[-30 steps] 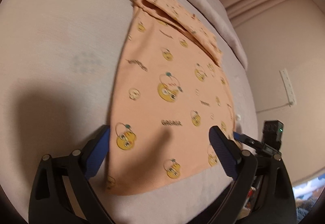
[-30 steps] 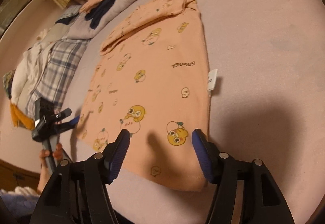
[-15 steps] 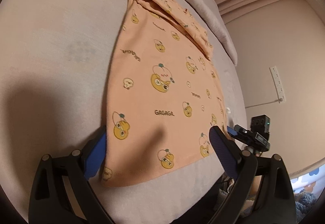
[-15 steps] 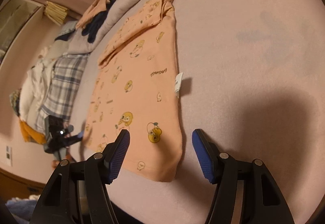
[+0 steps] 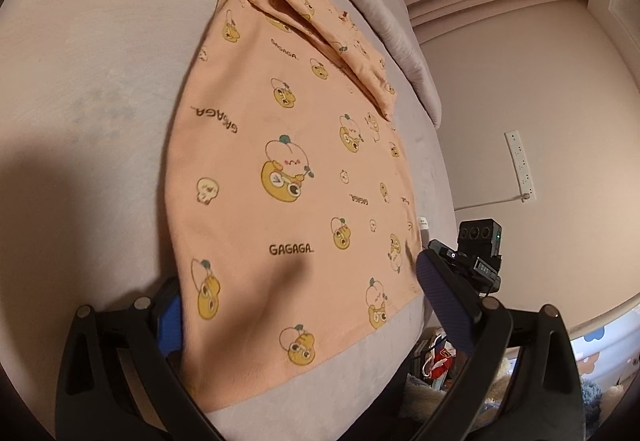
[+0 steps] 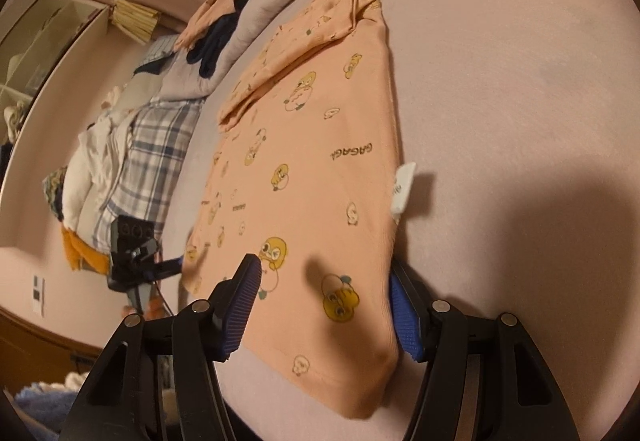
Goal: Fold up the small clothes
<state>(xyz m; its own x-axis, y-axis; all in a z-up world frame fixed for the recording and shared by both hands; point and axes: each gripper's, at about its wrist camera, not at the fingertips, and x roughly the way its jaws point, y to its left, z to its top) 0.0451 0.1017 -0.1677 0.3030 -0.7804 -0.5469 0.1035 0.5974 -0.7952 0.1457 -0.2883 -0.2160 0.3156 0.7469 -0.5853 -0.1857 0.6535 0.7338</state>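
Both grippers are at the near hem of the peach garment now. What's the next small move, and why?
Probably close both on the hem. The left gripper and right gripper stand open, each straddling a near corner of the peach garment, which lies flat with its far edge already folded over.

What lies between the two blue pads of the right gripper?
In the right wrist view, the near corner of the orange printed garment lies between the pads of the right gripper, flat on the pink bed cover; the jaws stand open.

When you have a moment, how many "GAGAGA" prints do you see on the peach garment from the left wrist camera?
4 clearly legible on the peach garment: on the folded sleeve at the top, just below that fold, by the left edge, and near the hem. Smaller blurred marks toward the right edge may be more.
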